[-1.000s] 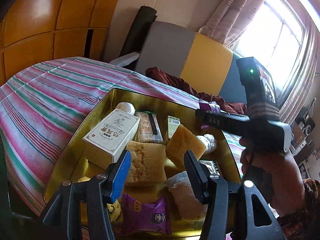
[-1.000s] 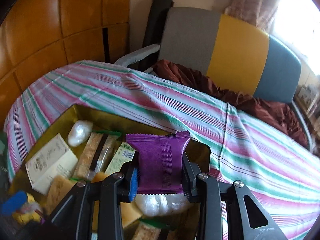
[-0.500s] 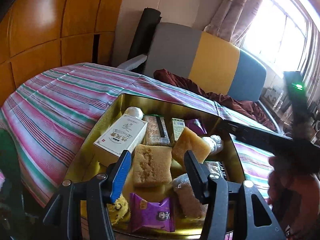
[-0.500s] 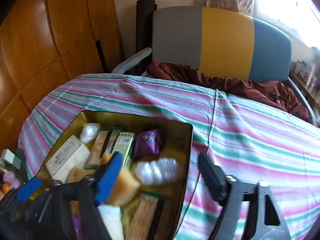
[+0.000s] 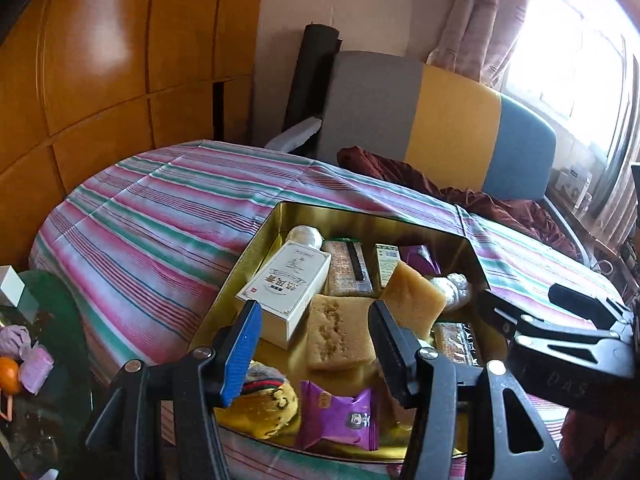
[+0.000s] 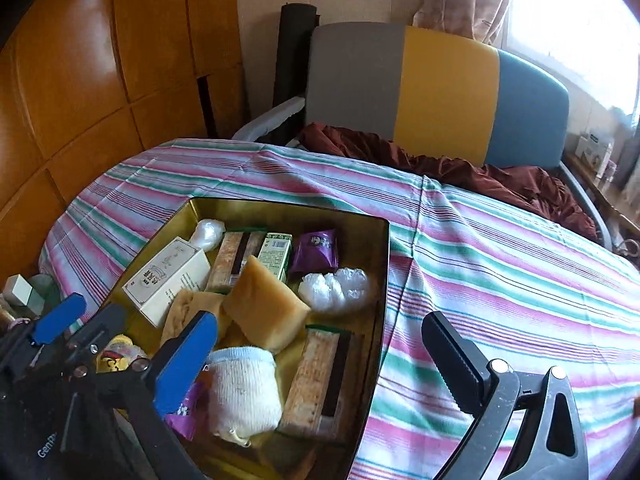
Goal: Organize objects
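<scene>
Though both my grippers hang over the gold tin [image 6: 382, 280] with nothing in them, the left gripper [image 5: 316, 344] with its jaws spread above the cakes and the right gripper [image 6: 320, 350] with its jaws spread wider still, the goods themselves lie packed in the tin on the striped table [image 6: 500, 248]; I judge most of them light and easily crushed. The white carton [image 5: 286, 286] looks stiff and would take a grip across its narrow sides; its large printed characters are Chinese, with a small red seal, and I cannot read them surely. The sponge cake slices [image 5: 340, 334] look soft and crumbly, so I would close gently across the short width; the tilted slice [image 6: 264, 306] leans on its neighbours and may slide. The purple sachet [image 6: 316, 246] in the far corner is thin and slippery; best pinched at a crimped edge; its print is too small to read. The near purple sachet [image 5: 340, 416] carries a round emblem I cannot make out. The long wrapped bars [image 6: 318, 380] seem brittle; hold them mid-length. The green-and-white packet [image 6: 274, 254] shows a barcode. The white knitted pouch [image 6: 242, 392] is soft; the clear plastic bundle [image 6: 334, 286] is flimsy.
</scene>
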